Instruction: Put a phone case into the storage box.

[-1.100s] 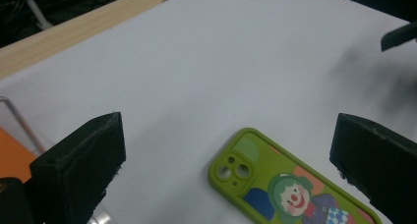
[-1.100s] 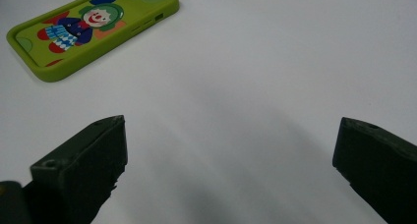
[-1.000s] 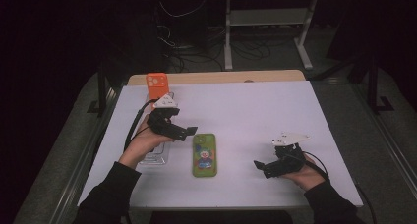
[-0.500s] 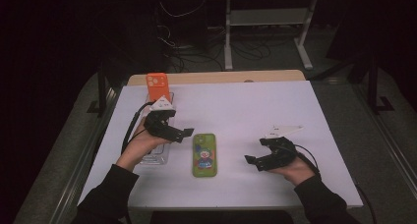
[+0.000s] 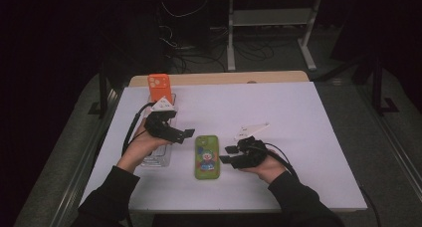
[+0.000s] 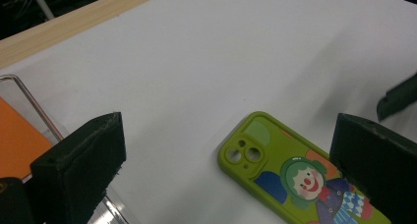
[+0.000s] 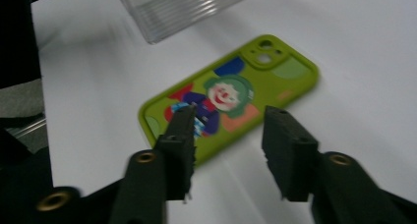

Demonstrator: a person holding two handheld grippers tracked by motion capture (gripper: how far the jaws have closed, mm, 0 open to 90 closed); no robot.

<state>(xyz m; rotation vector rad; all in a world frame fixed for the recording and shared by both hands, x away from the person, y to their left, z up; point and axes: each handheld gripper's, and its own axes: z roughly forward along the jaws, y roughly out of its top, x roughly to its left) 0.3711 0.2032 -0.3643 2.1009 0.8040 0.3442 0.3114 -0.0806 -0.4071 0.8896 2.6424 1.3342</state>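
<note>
Your right gripper sits just beside the right long edge of the green phone case. Its jaws have just been closing, but they are apart now and nothing is between them. In the right gripper view the two black fingers hang over the bottom end of the green phone case, with one tip in front of the clown picture and a gap between them. I cannot tell if they touch the case.

The green phone case lies flat on the white table, a little left of the middle and closer to your edge than to the far edge. Its camera hole points away from you.

Your left gripper is just left of the case's far end. Its jaws stand wide apart and hold nothing. In the left gripper view you see the green phone case low between the two jaws, lying on the table.

A clear plastic tray lies under your left hand, near the left edge of the table. An orange phone case stands at the far end of it, near the far left corner.
</note>
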